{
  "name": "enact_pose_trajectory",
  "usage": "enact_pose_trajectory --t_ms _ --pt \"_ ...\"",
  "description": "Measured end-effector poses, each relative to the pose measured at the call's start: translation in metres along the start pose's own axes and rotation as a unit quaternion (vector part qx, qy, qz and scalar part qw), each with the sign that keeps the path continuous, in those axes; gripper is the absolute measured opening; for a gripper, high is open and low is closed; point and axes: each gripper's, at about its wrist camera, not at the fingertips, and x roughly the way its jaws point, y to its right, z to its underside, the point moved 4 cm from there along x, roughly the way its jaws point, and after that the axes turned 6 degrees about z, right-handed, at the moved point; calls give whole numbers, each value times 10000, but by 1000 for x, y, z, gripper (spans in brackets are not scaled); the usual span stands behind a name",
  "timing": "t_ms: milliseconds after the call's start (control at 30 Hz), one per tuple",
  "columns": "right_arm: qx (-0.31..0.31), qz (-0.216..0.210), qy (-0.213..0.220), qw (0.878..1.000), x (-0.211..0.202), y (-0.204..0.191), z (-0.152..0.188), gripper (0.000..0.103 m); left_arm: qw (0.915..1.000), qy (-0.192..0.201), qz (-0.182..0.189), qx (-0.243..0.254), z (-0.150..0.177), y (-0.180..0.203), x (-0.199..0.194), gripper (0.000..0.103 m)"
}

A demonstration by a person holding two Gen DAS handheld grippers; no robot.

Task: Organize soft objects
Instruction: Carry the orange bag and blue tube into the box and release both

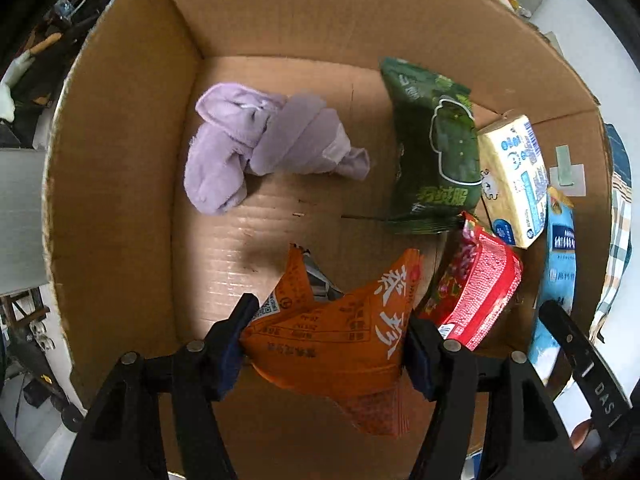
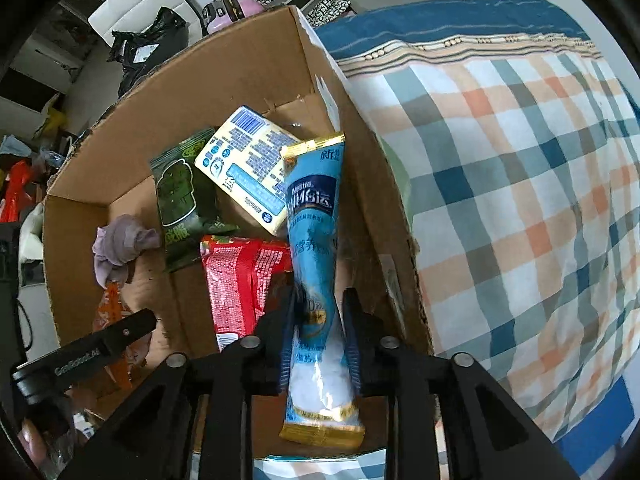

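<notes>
Left wrist view: left gripper points down into the cardboard box, fingers clamped on an orange packet just above the floor near the box's near edge. Already lying inside: purple cloth toward the far left corner; green packet, yellow pack and red packet along the right wall.

Right wrist view: right gripper has a blue pouch between its fingers, pads at its sides; whether they grip I cannot tell. The pouch stands against the box's right wall.

Judgement: four items stowed, two being set down. The checked cloth lies outside the box.
</notes>
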Motion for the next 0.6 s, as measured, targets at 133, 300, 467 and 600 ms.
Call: enact_pose_trajectory --t_ms 133,300,467,600 --pt "-23 -91 -26 10000 0 -1 2 44 10000 -23 94 -24 0 0 1 75" --pt "-113 -77 -32 9999 -5 -5 4 57 9999 53 53 87 2 0 -9 82" --pt "-417 -25 -49 9991 -12 -14 12 74 9995 244 -89 196 8 2 -24 91" --pt "-720 42 29 9974 -23 -23 16 91 9983 517 -161 193 12 5 -43 91"
